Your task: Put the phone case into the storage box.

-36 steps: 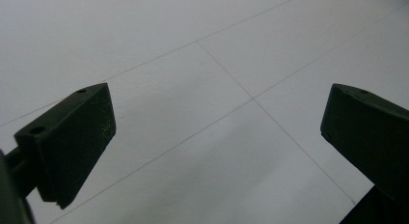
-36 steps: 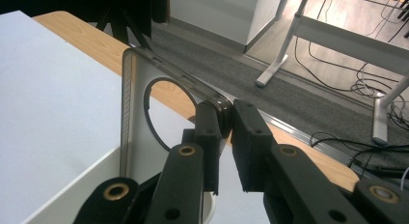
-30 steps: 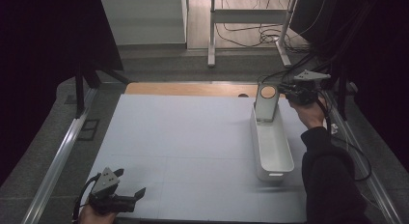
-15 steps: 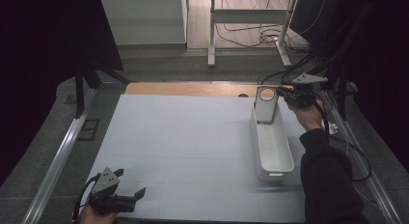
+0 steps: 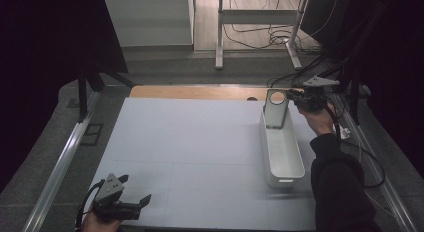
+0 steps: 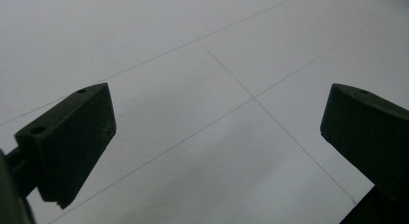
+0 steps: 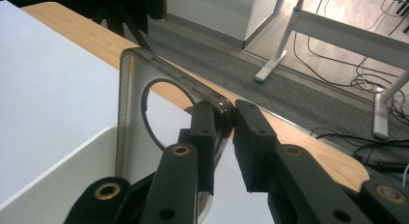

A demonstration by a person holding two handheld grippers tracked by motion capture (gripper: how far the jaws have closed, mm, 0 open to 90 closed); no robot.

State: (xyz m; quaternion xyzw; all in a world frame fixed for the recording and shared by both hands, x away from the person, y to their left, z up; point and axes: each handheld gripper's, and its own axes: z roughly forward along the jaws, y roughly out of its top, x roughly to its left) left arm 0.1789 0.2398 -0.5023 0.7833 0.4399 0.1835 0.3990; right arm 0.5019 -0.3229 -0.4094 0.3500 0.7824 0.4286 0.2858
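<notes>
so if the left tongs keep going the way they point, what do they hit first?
The white table top. The left tongs stand open, angled down at it, with nothing between them and the surface; how far off is unclear.

No text, label, brand, number or sign can be read on anything here.
</notes>
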